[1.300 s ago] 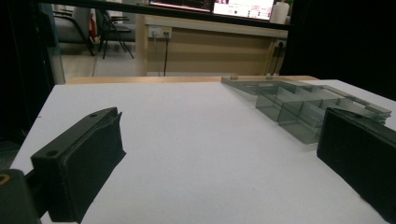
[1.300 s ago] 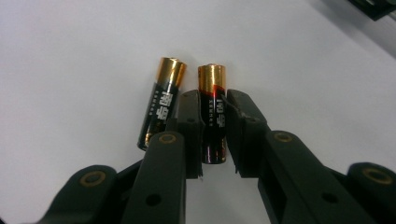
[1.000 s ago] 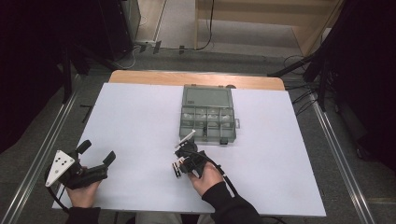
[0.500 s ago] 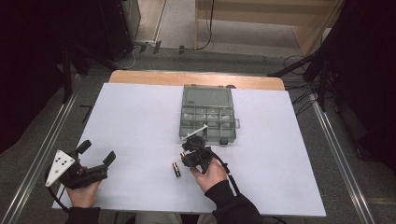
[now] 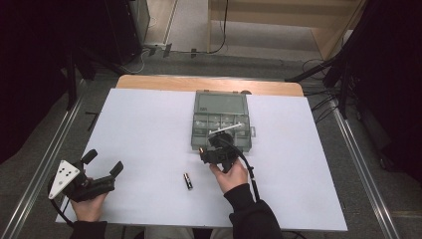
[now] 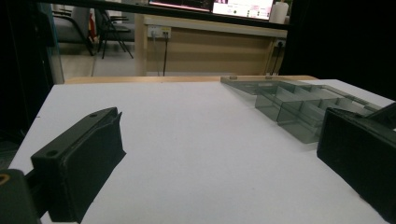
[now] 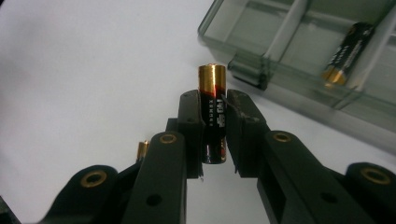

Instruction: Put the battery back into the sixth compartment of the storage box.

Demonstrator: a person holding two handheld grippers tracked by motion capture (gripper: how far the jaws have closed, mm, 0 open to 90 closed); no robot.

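Now we have one battery point(image 7: 213, 119) clamped upright between the jaws of the right gripper point(image 5: 217, 152), lifted off the counter point(image 5: 149, 129) since a second ago and carried toward the near edge of the compartment box point(image 5: 221, 127). A second battery point(image 5: 187, 180) is left lying on the sheet at about seven o'clock from that gripper, and another battery point(image 7: 348, 53) already rests in a near compartment, so we judge this a sorting job part done. The box rim stands just ahead at twelve o'clock; the load must clear it. The left gripper point(image 5: 94, 172) rests at eight o'clock, jaws spread and empty, well apart, with open sheet all round.
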